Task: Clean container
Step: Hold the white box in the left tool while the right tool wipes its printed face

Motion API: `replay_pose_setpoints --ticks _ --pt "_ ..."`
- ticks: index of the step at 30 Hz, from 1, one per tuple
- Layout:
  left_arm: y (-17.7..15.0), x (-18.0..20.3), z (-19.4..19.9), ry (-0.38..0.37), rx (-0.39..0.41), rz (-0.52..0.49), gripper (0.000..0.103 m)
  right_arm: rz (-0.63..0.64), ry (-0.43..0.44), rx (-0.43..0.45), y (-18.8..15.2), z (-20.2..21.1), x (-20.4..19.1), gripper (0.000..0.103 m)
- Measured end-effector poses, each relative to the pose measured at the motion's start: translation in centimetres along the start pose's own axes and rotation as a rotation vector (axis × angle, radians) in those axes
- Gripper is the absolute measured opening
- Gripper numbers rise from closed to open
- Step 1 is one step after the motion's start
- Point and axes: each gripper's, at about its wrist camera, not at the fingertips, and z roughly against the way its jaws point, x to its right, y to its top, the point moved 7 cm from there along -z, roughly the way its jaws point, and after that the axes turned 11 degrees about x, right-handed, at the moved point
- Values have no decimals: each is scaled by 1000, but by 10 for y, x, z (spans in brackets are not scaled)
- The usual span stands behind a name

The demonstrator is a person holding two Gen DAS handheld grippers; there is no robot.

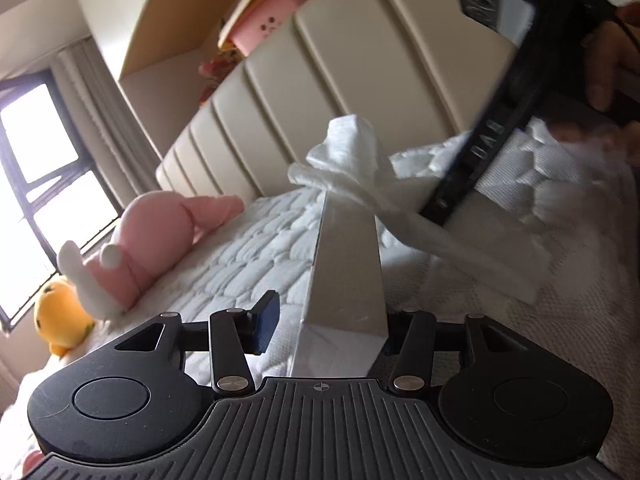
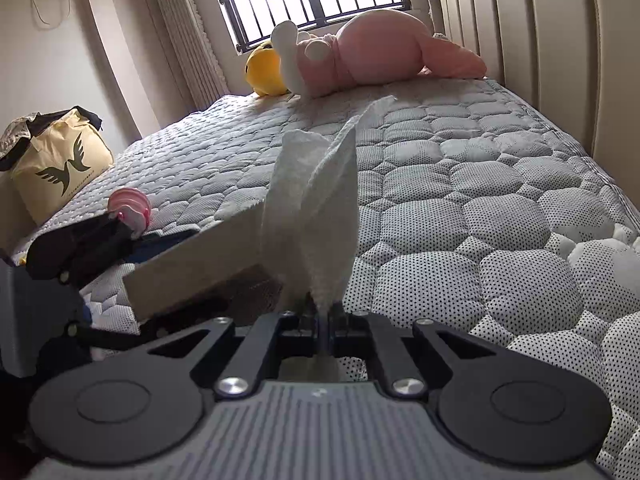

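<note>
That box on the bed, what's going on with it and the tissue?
A person is working with two handheld grippers over a mattress. The left gripper holds a silver-grey box by one wall; its jaws are otherwise wide apart. The right gripper is shut on a white tissue, with the tissue draped at the box's far end. It looks like wiping, but whether the box is clean can't be told.

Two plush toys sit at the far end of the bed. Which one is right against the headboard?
The pink plush: it reaches the padded headboard. The yellow plush lies on its far side, toward the window.
</note>
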Motion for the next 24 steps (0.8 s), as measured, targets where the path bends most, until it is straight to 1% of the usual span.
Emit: replay_pose_setpoints --ticks 1,3,4,5,6,8,10,11,14,15,16,19,20,21,22,24 --pt "0 3 6 0 -2 -5 57 -6 -7 12 3 3 2 6" --pt "-2 5 18 13 -11 15 66 -10 -28 41 11 9 6 6" --pt "-3 5 23 22 -17 26 67 -13 -39 62 17 13 6 6" --pt "-4 4 27 38 -21 37 73 -16 -43 89 23 18 6 6" --pt "-5 1 29 60 -27 48 77 -25 -35 120 30 23 4 6" --pt "-7 -7 28 82 -43 104 78 -44 17 179 46 31 -6 6" --pt "-8 -22 23 70 -82 261 79 -35 73 200 57 32 -21 6" --pt "-10 -28 20 42 -105 352 79 -14 84 193 60 28 -28 6" --pt "-16 -45 16 -46 -170 620 78 58 75 146 60 7 -41 6" --pt "-20 -49 14 -82 -194 726 78 70 67 126 59 -1 -41 6" --pt "-26 -54 12 -120 -212 848 79 68 64 116 58 -6 -40 6" --pt "-51 -70 1 -215 -255 1278 84 50 59 97 54 -17 -38 6" --pt "-63 -74 -3 -228 -267 1422 85 42 58 97 52 -18 -37 6" --pt "-75 -77 -7 -227 -278 1542 85 39 56 95 49 -18 -36 6" --pt "-81 -80 -7 -220 -272 1609 85 37 53 94 46 -18 -35 6" --pt "-82 -86 -3 -224 -260 1668 87 37 49 100 44 -15 -32 6"
